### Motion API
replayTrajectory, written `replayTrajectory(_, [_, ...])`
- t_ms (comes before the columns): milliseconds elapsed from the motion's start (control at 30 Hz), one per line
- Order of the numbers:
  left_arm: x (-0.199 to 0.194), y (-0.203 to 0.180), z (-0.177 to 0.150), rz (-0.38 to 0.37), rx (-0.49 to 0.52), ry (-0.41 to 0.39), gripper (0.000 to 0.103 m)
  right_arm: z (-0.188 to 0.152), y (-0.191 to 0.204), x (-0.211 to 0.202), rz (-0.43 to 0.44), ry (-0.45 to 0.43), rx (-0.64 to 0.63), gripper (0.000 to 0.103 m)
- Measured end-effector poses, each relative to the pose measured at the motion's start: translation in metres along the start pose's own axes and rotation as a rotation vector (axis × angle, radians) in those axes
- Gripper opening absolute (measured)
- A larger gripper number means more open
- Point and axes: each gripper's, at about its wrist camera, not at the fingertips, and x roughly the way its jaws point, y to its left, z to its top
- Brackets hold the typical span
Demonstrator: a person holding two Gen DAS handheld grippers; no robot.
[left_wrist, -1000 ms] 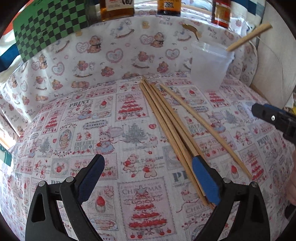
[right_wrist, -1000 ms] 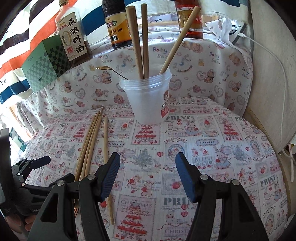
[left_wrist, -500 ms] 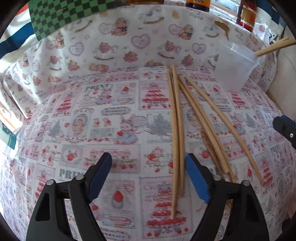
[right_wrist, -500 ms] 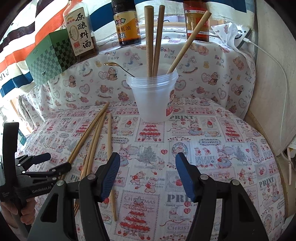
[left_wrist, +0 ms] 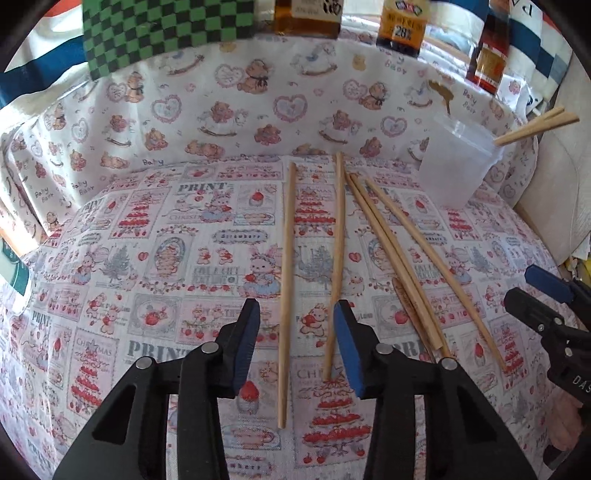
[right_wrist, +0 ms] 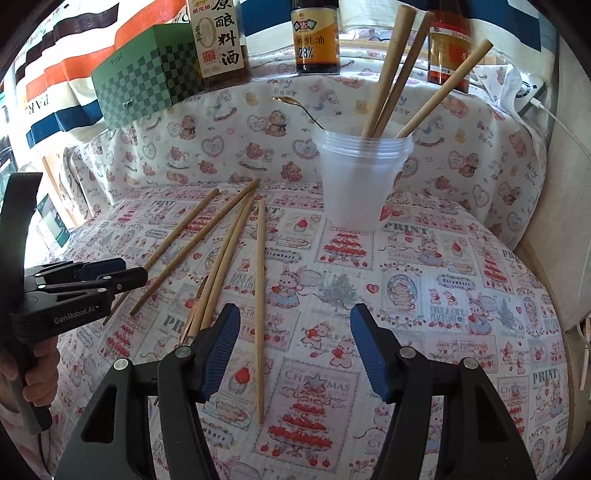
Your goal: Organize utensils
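Several wooden chopsticks lie loose on the printed tablecloth, also seen in the right wrist view. One chopstick runs between the blue pads of my left gripper, which is open and low over the cloth; a second chopstick lies by its right pad. A clear plastic cup holds three chopsticks and stands at the back; it shows at the right in the left wrist view. My right gripper is open and empty, with one chopstick near its left pad.
Sauce bottles and a green checkered box stand on the raised ledge behind the cloth. A gold spoon lies on the padded back. A white cable runs along the right wall.
My left gripper has moved right and lowered over the chopsticks, its pads now closer together around one stick. Two chopsticks have been pushed apart from the bundle. The right gripper drew nearer the cup.
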Motion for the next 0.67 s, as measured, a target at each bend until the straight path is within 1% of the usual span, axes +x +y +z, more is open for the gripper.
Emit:
replayTrajectory(33, [-0.008, 0.004, -0.002, -0.008, -0.003, -0.030, 0.059, -0.001, -0.001, -0.003, 0.004, -0.002, 0.010, 0.064])
replayTrajectory(67, [-0.018, 0.010, -0.004, -0.009, -0.008, -0.070, 0.064, -0.002, -0.002, -0.006, -0.002, -0.001, 0.018, 0.064])
replayTrajectory(133, [-0.033, 0.018, -0.009, 0.025, -0.012, -0.146, 0.081, -0.006, -0.004, -0.009, -0.023, -0.005, 0.031, 0.065])
replayTrajectory(167, [-0.039, 0.021, -0.012, 0.038, -0.003, -0.179, 0.084, -0.010, -0.004, -0.010, -0.033, -0.007, 0.035, 0.066])
replayTrajectory(233, [-0.052, 0.024, -0.018, 0.053, 0.014, -0.257, 0.093, -0.017, -0.003, -0.013, -0.043, -0.017, 0.037, 0.067])
replayTrajectory(267, [-0.056, 0.024, -0.022, 0.066, 0.024, -0.292, 0.095, -0.020, -0.002, -0.015, -0.052, -0.028, 0.039, 0.067])
replayTrajectory(300, [-0.061, 0.025, -0.025, 0.081, 0.037, -0.323, 0.099, -0.023, -0.002, -0.018, -0.062, -0.043, 0.044, 0.070])
replayTrajectory(333, [-0.065, 0.026, -0.027, 0.087, 0.052, -0.345, 0.100, -0.026, -0.001, -0.021, -0.069, -0.064, 0.049, 0.073])
replayTrajectory(367, [-0.069, 0.027, -0.029, 0.093, 0.063, -0.372, 0.100, -0.028, 0.000, -0.024, -0.070, -0.089, 0.054, 0.084])
replayTrajectory(400, [-0.070, 0.029, -0.031, 0.107, 0.058, -0.396, 0.101, -0.029, 0.000, -0.027, -0.067, -0.110, 0.058, 0.091])
replayTrajectory(467, [-0.071, 0.033, -0.034, 0.123, 0.036, -0.423, 0.103, -0.029, 0.002, -0.030, -0.094, -0.141, 0.062, 0.091])
replayTrajectory(533, [-0.069, 0.036, -0.034, 0.106, 0.029, -0.409, 0.103, -0.027, 0.003, -0.031, -0.123, -0.149, 0.056, 0.091])
replayTrajectory(600, [-0.067, 0.038, -0.035, 0.101, 0.022, -0.393, 0.103, -0.024, 0.002, -0.027, -0.144, -0.130, 0.055, 0.091])
replayTrajectory(667, [-0.065, 0.041, -0.034, 0.078, 0.009, -0.381, 0.103, -0.022, -0.001, -0.020, -0.152, -0.099, 0.067, 0.091])
